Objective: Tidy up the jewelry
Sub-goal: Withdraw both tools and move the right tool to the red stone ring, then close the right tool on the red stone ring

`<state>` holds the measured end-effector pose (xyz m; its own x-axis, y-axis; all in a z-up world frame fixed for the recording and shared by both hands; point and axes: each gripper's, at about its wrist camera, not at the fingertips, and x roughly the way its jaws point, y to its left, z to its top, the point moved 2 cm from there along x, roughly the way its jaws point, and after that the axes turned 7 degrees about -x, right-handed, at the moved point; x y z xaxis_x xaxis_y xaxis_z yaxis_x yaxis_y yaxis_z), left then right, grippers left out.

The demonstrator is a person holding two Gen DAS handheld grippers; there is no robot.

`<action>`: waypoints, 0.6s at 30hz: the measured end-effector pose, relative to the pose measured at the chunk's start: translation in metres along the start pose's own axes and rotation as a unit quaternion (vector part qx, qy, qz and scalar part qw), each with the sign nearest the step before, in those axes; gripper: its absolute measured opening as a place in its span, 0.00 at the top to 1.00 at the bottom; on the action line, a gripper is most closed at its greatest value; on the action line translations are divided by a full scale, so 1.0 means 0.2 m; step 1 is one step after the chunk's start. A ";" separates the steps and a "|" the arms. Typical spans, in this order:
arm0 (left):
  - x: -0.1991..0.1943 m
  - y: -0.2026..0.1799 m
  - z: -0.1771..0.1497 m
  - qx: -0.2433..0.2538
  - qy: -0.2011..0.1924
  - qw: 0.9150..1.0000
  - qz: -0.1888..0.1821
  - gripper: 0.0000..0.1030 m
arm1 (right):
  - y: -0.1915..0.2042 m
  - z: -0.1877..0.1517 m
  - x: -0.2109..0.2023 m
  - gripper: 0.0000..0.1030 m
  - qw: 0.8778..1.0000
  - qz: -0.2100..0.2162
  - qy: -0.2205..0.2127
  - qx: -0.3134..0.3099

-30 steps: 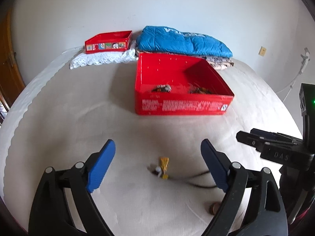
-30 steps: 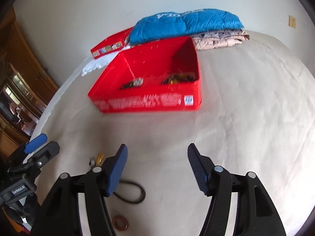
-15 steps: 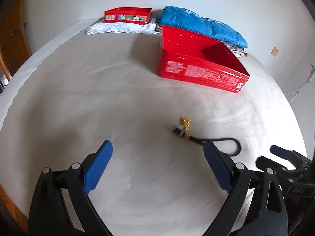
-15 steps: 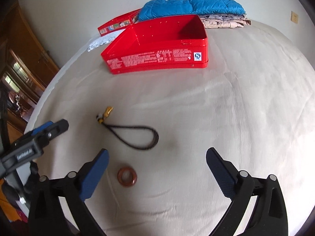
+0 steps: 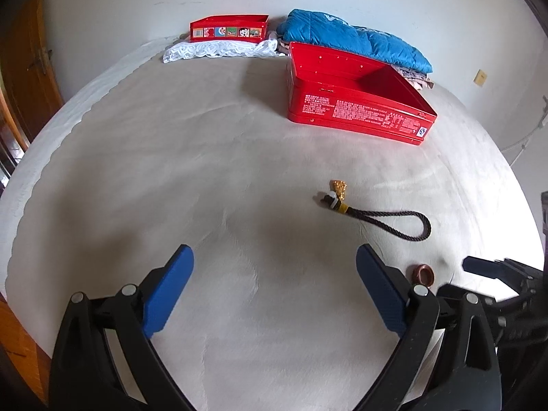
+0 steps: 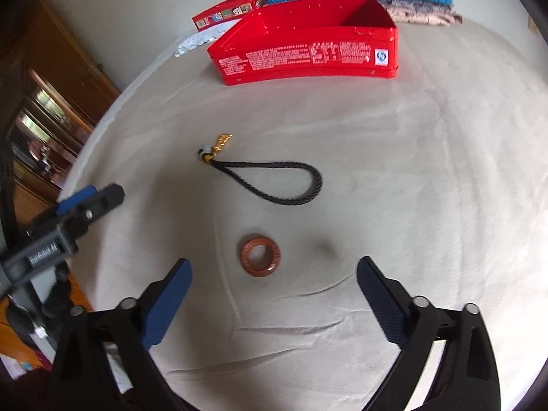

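Right gripper (image 6: 274, 287): jaws spread wide, nothing between them, hovering low over the bed cover.
Right fingers (image 6: 380, 299): blue pads, one either side of the view, both clear of the fabric.
Red ring (image 6: 260, 252): lying flat on the cover just ahead of the right gripper, a touch left of centre, touching neither pad.
Black cord loop (image 6: 274, 181): stretched out beyond the ring, apart from it, the loop end pointing right.
Gold charm (image 6: 222, 140): at the cord's left end, with a small white bead and a yellow band where it joins.
Left gripper (image 5: 274, 284): jaws also spread wide and holding nothing, bare cover between the pads.
Left view of the jewelry: the cord and charm sit ahead and to the right, the ring beside the right-hand pad.
Red tin box (image 6: 308, 56): open, well beyond the cord, white print on its near wall; contents hidden from here.
Red lid (image 5: 229, 28): resting on white lace cloth (image 5: 219, 49) at the far side, by the wall.
Blue quilt (image 5: 352, 39): folded, right behind the box.
Bed cover (image 5: 171, 171): pale beige, lightly creased.
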<state>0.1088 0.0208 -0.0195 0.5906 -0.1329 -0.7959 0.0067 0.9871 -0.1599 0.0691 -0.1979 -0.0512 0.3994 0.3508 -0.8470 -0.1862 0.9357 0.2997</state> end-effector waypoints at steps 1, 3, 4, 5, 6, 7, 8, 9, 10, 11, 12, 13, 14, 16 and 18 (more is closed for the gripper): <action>-0.01 0.00 0.00 0.002 0.000 1.000 0.000 0.08 | 0.00 0.00 0.01 0.16 1.000 0.003 0.003 0.002; -0.01 0.00 -0.01 0.005 -0.001 1.000 0.002 0.08 | 0.01 0.00 0.03 0.21 1.000 0.000 0.012 0.000; -0.01 0.00 -0.01 0.007 0.000 1.000 0.003 0.07 | 0.01 0.00 0.04 0.24 1.000 -0.002 0.015 -0.002; -0.01 0.01 -0.01 0.008 0.001 1.000 0.005 0.07 | 0.02 0.00 0.06 0.29 1.000 -0.004 0.019 -0.004; -0.01 0.01 -0.01 0.009 0.003 1.000 0.005 0.07 | 0.03 0.01 0.06 0.31 1.000 -0.007 0.020 -0.006; -0.01 0.01 -0.02 0.009 0.005 1.000 0.004 0.07 | 0.04 0.01 0.07 0.32 1.000 -0.011 0.020 -0.009; 0.00 0.01 -0.02 0.009 0.007 1.000 0.004 0.07 | 0.05 0.01 0.07 0.36 1.000 -0.013 0.020 -0.013; 0.00 0.01 -0.02 0.009 0.008 1.000 0.003 0.07 | 0.06 0.01 0.07 0.39 1.000 -0.013 0.021 -0.016; 0.00 0.01 -0.02 0.009 0.009 1.000 0.003 0.07 | 0.07 0.01 0.08 0.42 0.999 -0.015 0.023 -0.019; 0.00 0.01 -0.02 0.009 0.009 1.000 0.002 0.07 | 0.08 0.01 0.08 0.45 0.999 -0.018 0.025 -0.023; 0.00 0.01 -0.02 0.009 0.009 1.000 0.002 0.07 | 0.09 0.02 0.09 0.46 0.999 -0.024 0.027 -0.028; 0.00 0.01 -0.02 0.008 0.009 1.000 0.002 0.07 | 0.10 0.02 0.10 0.46 0.999 -0.029 0.027 -0.031; 0.00 0.02 -0.02 0.006 0.010 1.000 0.001 0.07 | 0.11 0.02 0.10 0.49 0.998 -0.035 0.028 -0.036; 0.00 0.03 -0.02 0.002 0.011 1.000 0.000 0.07 | 0.13 0.02 0.12 0.53 0.997 -0.046 0.031 -0.046; 0.01 0.04 -0.02 -0.001 0.015 1.000 -0.001 0.07 | 0.15 0.03 0.13 0.58 0.997 -0.055 0.030 -0.055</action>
<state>0.1075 0.0275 -0.0252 0.5659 -0.1381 -0.8128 0.0066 0.9866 -0.1631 0.0789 -0.1602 -0.0625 0.3683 0.2396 -0.8983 -0.2421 0.9576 0.1562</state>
